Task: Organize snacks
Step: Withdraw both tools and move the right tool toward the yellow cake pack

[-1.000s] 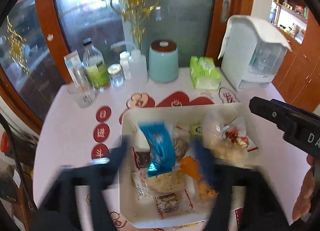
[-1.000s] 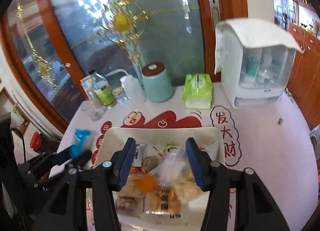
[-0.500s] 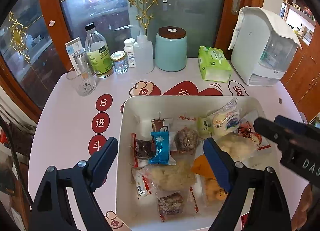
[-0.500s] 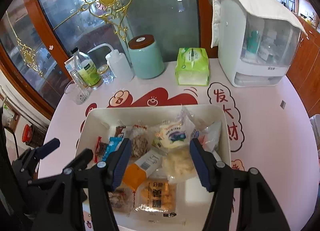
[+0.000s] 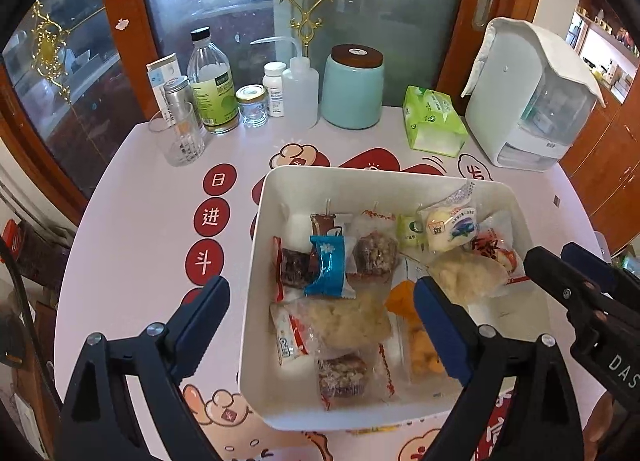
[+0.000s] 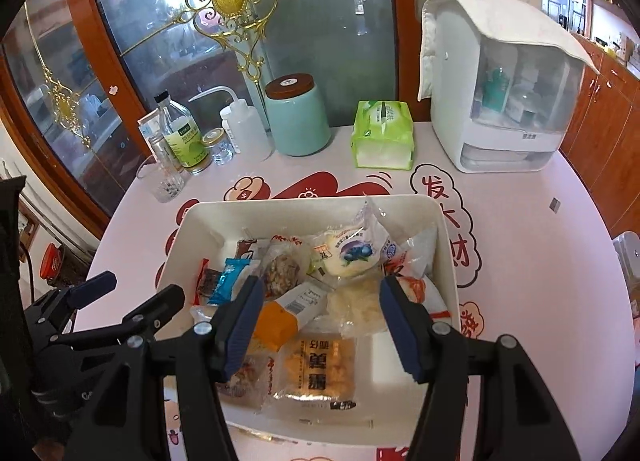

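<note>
A white rectangular tray on the round table holds several wrapped snacks. A blue packet lies at its left among brown nut bars. A round bun with a blueberry label lies at the back right. My left gripper is open and empty above the tray's near left. My right gripper is open and empty above the tray's near side; it also shows in the left wrist view.
Along the back stand a glass, a green-labelled bottle, small jars, a squeeze bottle, a teal canister, a green tissue pack and a white appliance. Glass cabinet doors rise behind the table.
A second ago my left gripper held the blue packet over the tray. It has let go; the packet now lies in the tray. Both grippers have drawn back and up slightly.
</note>
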The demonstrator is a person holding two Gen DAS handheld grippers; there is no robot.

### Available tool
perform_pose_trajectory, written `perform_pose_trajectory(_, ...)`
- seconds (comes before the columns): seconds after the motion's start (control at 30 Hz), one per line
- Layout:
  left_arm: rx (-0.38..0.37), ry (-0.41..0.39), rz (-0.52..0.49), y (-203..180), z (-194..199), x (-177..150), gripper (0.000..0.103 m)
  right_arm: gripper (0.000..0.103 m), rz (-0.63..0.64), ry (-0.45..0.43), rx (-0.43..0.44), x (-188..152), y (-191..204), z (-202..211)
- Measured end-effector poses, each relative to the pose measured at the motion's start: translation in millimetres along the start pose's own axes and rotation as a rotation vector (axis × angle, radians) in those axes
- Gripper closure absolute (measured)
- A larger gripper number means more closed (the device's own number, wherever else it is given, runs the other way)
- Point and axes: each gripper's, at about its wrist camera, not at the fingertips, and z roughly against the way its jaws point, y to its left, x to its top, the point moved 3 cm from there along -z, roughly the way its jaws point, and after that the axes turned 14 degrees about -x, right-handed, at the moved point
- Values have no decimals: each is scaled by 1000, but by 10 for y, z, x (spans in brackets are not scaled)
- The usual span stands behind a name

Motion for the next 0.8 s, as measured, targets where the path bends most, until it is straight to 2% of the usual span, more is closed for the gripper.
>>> perform_pose_trajectory(0.23, 4, -38, -31, -36, 432, -116, 8, 42, 6, -61, -27, -123, 16, 408)
perform_pose_trajectory(0.47, 30, -140, -76, -13, 997, -342, 7, 41, 18, -101, -2, -358, 69, 804)
perform_pose_trajectory(0.67, 88, -221, -70, 195, 1306, -684, 4, 41, 36, -108, 2, -757, 147, 936)
perform_pose_trajectory(0.8, 105, -237, -37, 365, 1341, -975, 4, 41, 40, -80, -3, -1099, 238, 869)
